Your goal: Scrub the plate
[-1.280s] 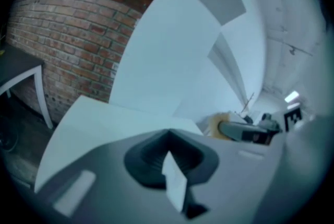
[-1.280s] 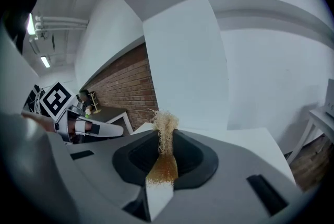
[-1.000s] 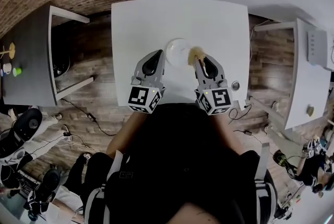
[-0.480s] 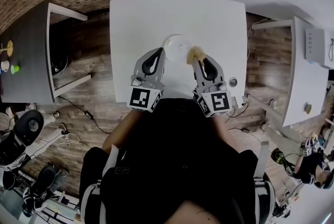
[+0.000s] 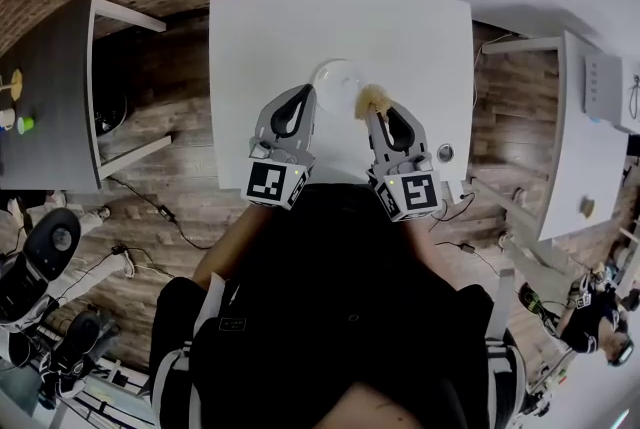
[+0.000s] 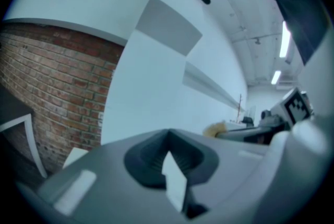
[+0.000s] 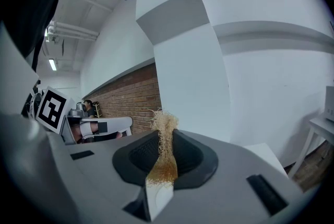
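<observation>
**Q:** Where is the plate?

**A:** In the head view, a small white plate [image 5: 336,77] lies flat on a white table [image 5: 290,17], close to the edge nearest the person. It is white on white, so its rim is faint. Neither gripper view shows it.

**Q:** What are the two tools doing?

**A:** The right gripper [image 5: 370,113] pinches a tan, fibrous scrubber [image 5: 378,99]. In its own view the jaws clamp the lower part of the wad and a frayed tuft stands out past them. That tuft sits at the plate's right rim, but I cannot tell whether it touches the rim or is just beside it. The left gripper [image 5: 307,91] has its jaws pressed together with nothing between them. Its tip rests near the plate's left rim and does not grip it.

**Q:** How should the scrubbing go from here?

**A:** My judgement is that the scrubber should move inward from the rim onto the plate's face. It should press down lightly, so that only the fibres meet the plate and not the hard jaw tips. Small circles across the whole surface would suit. The plate looks light and unheld, so it could slide. Bracing its left rim with the closed left gripper should keep it still.
</observation>
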Available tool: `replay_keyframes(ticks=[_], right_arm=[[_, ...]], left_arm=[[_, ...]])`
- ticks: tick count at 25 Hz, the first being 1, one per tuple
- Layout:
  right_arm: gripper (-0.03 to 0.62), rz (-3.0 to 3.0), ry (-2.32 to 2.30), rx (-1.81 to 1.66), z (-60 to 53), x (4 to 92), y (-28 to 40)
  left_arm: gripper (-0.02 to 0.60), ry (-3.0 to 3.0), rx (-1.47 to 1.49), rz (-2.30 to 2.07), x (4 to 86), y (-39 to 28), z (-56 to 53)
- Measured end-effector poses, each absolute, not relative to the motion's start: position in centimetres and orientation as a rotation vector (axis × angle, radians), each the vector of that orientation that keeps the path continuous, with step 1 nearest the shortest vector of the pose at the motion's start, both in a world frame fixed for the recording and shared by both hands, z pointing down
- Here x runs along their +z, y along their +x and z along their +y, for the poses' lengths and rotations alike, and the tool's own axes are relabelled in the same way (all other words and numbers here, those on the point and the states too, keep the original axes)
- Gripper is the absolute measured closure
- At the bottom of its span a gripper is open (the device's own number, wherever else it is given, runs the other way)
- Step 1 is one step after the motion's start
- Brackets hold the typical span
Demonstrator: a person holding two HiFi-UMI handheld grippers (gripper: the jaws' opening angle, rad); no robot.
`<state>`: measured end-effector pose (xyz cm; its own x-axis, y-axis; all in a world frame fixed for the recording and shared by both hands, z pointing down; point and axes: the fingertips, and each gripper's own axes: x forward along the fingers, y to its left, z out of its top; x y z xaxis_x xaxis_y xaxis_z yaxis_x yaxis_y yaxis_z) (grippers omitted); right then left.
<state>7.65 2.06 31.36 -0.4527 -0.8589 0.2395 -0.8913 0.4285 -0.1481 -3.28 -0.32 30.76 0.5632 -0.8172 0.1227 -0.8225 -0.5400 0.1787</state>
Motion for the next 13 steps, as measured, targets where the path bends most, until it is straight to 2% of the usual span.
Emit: replay_keyframes(ticks=[13], right_arm=[[0.533, -2.530, 1.570, 0.395, 2.10, 31.60, 8.00]], left_arm=[[0.580, 2.559, 0.037, -1.372, 31.21, -3.18, -0.30]])
